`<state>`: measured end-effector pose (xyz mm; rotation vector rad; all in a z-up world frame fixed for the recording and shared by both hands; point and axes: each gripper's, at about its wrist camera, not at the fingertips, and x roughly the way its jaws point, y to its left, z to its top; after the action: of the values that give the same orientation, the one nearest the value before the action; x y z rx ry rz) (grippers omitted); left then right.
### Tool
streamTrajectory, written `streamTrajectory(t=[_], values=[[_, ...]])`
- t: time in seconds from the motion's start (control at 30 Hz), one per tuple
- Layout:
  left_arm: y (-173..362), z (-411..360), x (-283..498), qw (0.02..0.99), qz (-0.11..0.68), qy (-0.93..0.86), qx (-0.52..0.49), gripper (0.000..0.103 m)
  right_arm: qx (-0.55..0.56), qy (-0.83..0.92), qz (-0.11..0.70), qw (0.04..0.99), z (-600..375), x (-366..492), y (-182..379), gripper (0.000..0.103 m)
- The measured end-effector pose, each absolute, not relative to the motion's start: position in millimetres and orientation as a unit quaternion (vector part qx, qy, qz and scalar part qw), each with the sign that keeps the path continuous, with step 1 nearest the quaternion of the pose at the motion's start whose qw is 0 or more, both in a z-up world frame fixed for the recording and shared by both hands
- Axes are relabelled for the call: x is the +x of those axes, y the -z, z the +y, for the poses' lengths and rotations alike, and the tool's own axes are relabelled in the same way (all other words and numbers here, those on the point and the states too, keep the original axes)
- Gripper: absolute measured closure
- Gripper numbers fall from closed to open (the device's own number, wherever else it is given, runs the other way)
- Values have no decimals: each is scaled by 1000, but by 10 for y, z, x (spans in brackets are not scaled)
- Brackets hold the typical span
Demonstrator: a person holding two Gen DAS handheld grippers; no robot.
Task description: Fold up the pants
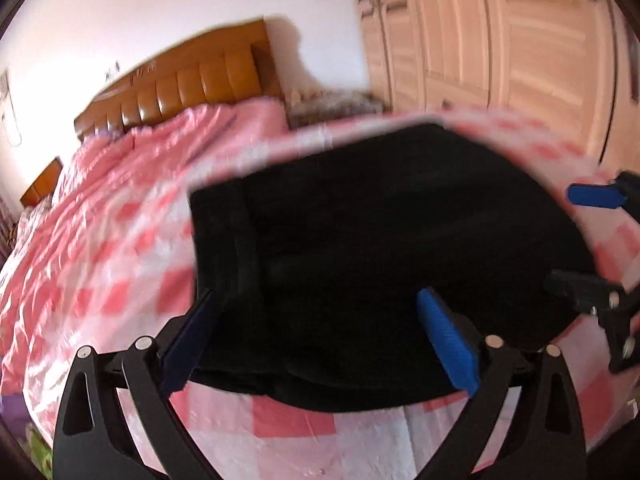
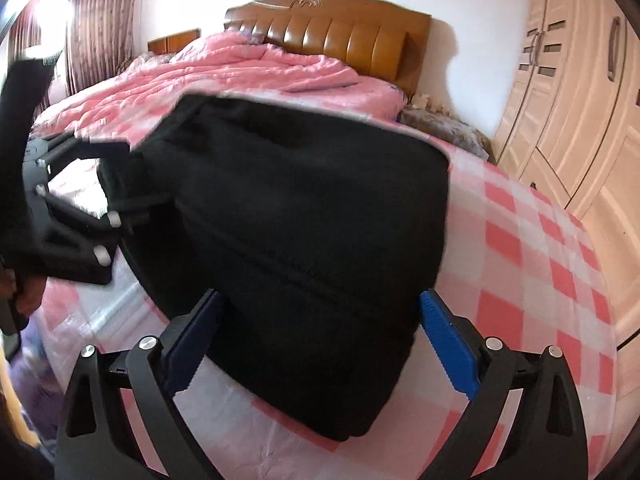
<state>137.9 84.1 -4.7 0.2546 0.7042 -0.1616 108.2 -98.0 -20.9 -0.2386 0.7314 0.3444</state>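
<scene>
The black pants lie folded into a thick rectangular bundle on the pink-and-white checked bedcover. My left gripper hovers over the bundle's near edge, open wide, and its blue pads touch no cloth. At the right edge of the left wrist view the right gripper stands open beside the bundle. In the right wrist view the pants fill the middle. My right gripper is open, straddling the bundle's near corner without pressing it. The left gripper is at the bundle's left end, held by a hand.
A rumpled pink quilt covers the far half of the bed, below a brown padded headboard. A cream wardrobe stands close on the right. A nightstand and curtains are at the far left.
</scene>
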Motion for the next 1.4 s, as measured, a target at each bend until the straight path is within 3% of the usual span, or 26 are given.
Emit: streamTrajectory(t=[0.7, 0.9, 1.1, 1.4], values=[[-52, 884, 1263, 923, 378, 15, 72, 1, -67, -165, 425, 887, -1138, 952, 92, 4], [-748, 1147, 679, 959, 279, -45, -10, 2, -53, -123, 340, 931, -1332, 528, -554, 4], [-1340, 971, 207, 973, 189, -118, 66, 1, -42, -80, 229, 969, -1359, 64, -1077, 4], [-1260, 712, -98, 980, 182, -80, 33, 1, -41, -49, 253, 965, -1372, -171, -782, 4]])
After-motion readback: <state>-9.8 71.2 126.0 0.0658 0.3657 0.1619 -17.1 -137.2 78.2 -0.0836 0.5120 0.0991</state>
